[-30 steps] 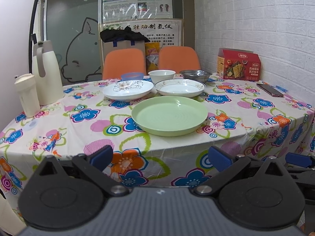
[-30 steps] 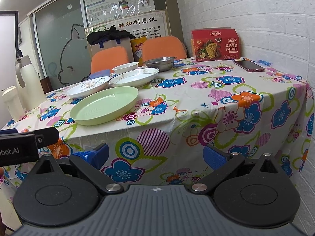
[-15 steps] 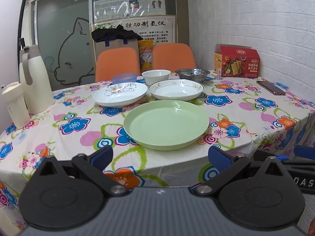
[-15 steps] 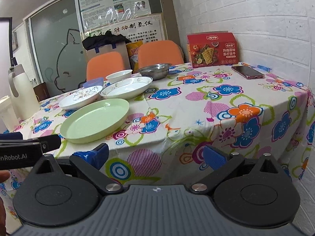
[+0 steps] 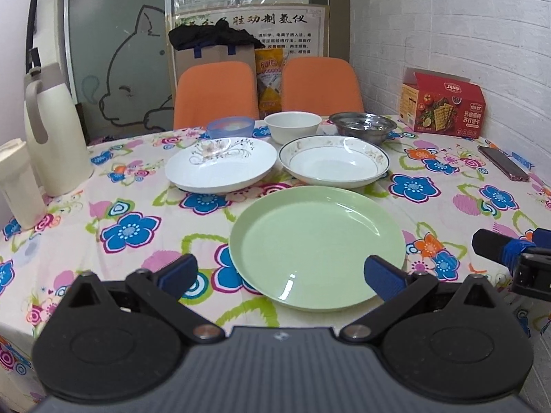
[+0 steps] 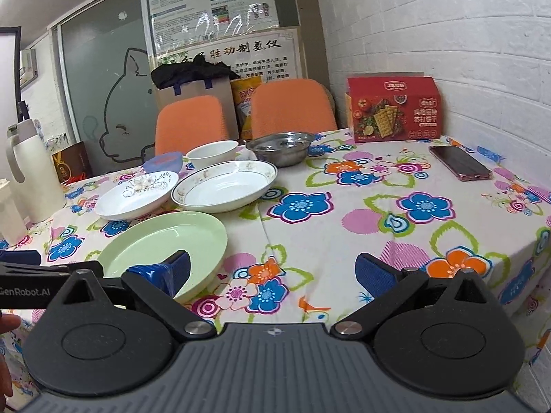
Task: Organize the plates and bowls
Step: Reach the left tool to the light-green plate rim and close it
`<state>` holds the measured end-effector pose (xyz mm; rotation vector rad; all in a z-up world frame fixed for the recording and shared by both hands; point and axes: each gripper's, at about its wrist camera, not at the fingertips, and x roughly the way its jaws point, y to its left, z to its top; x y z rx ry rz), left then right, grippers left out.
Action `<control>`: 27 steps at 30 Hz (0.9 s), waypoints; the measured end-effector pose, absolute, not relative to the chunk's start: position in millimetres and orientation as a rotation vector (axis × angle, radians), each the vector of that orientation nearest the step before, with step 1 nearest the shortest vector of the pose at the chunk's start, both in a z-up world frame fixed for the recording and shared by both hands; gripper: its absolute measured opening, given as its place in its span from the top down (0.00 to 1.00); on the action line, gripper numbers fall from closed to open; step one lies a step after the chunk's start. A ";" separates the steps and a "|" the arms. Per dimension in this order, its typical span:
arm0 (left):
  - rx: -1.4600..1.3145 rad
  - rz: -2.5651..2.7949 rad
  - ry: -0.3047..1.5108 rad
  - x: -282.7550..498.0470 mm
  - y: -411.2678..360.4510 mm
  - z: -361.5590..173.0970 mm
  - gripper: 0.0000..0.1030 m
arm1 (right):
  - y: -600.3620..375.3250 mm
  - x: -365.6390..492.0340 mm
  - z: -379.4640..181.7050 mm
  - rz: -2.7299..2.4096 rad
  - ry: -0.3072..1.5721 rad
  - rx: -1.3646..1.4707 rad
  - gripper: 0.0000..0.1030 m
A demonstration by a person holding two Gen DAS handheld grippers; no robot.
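Left gripper (image 5: 280,272) was spread wide, nothing between the fingers, hovering over the near table edge with the green plate (image 5: 316,246) dead ahead at 12 o'clock; its near rim sat just inside the tablecloth (image 5: 131,206) edge. Right gripper (image 6: 272,272) was also released and empty, green plate (image 6: 165,244) at its 10 o'clock, left fingertip overlapping the plate's near rim in view; contact unclear. Behind the green plate: floral white plate (image 5: 220,165) at 11 o'clock, rimmed white plate (image 5: 334,161) at 1 o'clock, rims close to each other. Back row: blue bowl (image 5: 230,125), white bowl (image 5: 292,122), steel bowl (image 5: 363,125). Open cloth lay to the right of the plates out to the phone (image 6: 459,163) and cracker box (image 6: 394,110). Left side was bounded by the thermos (image 5: 55,130) and cup (image 5: 17,182).
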<state>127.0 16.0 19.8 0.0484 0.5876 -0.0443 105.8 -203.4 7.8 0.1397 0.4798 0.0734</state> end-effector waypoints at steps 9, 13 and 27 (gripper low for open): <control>0.014 -0.061 0.710 186.5 42.6 9.1 0.00 | -179.7 156.2 -0.5 0.163 0.576 0.100 0.13; -0.026 -0.094 0.767 212.4 54.8 5.3 0.00 | -166.6 183.8 -7.1 0.194 0.620 0.075 0.13; 0.038 -0.115 0.870 259.4 42.6 -23.4 0.02 | -137.5 214.8 -32.8 0.298 0.712 -0.056 0.11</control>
